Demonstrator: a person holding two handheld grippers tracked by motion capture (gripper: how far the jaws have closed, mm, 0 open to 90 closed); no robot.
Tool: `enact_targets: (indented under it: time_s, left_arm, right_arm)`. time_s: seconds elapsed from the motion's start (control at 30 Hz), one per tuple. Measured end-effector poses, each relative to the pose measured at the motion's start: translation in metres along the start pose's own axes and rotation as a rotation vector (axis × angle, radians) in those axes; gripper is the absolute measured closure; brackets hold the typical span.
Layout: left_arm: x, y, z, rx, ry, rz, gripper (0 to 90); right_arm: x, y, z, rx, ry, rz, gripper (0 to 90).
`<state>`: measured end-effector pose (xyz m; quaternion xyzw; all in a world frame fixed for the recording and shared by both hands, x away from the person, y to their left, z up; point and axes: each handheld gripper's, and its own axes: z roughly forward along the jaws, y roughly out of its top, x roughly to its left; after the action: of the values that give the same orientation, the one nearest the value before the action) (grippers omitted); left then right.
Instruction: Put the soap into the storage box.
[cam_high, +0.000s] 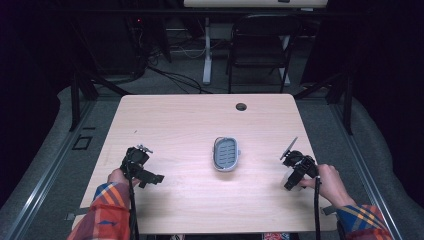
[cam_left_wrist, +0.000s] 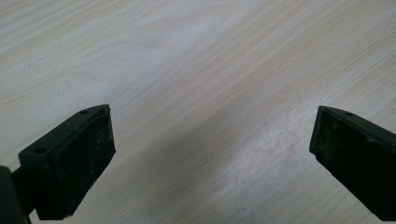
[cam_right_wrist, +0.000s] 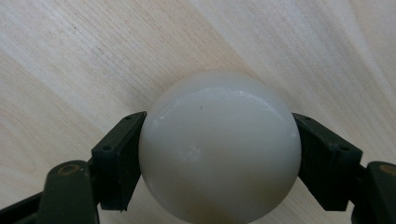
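Resting near the middle of the pale wood-grain surface (cam_high: 200, 130): a small grey oval plastic tray (cam_high: 226, 153) with a slotted floor, nothing visible inside it, well apart from both sets of jaws and lying between them in the high view.

Pinched between the black jaws of the right gripper (cam_right_wrist: 219, 154): a smooth, glossy, off-white ball (cam_right_wrist: 219, 149), round and unmarked apart from a few faint specks and a soft highlight across its upper face. Pads pressed against its left and right flanks, widest part of the ball level with them, its top bulging beyond the jaw tips and its underside dipping toward the gripper body. Held close over the wood grain in the right gripper view; touching the surface or lifted just off it, cannot tell. Seen from above, right gripper (cam_high: 298, 167) gripped by the right hand (cam_high: 327, 182) near the right edge of the surface, ball hidden beneath it there.

Spread wide with nothing between them: the black jaws of the left gripper (cam_left_wrist: 212, 140), only bare wood ahead. From above, left gripper (cam_high: 137, 162) held by the left hand (cam_high: 120, 176) near the left edge, plaid sleeves at both wrists.
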<state>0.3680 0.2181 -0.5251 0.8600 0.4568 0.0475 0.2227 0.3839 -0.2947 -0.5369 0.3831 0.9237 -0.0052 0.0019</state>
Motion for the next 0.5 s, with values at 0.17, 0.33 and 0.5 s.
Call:
enact_targets:
  time_s: [0.17, 0.33, 0.5]
  left_arm:
    - [0.0000, 0.0002, 0.0002, 0.001, 0.000, 0.001, 0.1]
    - [-0.0001, 0.0001, 0.0002, 0.003, 0.000, -0.001, 0.1]
    - [0.0000, 0.0001, 0.0002, 0.002, 0.000, 0.001, 0.1]
  right_arm:
    - [0.0003, 0.0002, 0.0021, -0.019, 0.016, 0.031, 24.0]
    - [0.0010, 0.0003, 0.0032, -0.032, 0.019, 0.049, 24.1]
    - [0.0010, 0.0010, -0.0003, -0.037, 0.020, 0.048, 24.2]
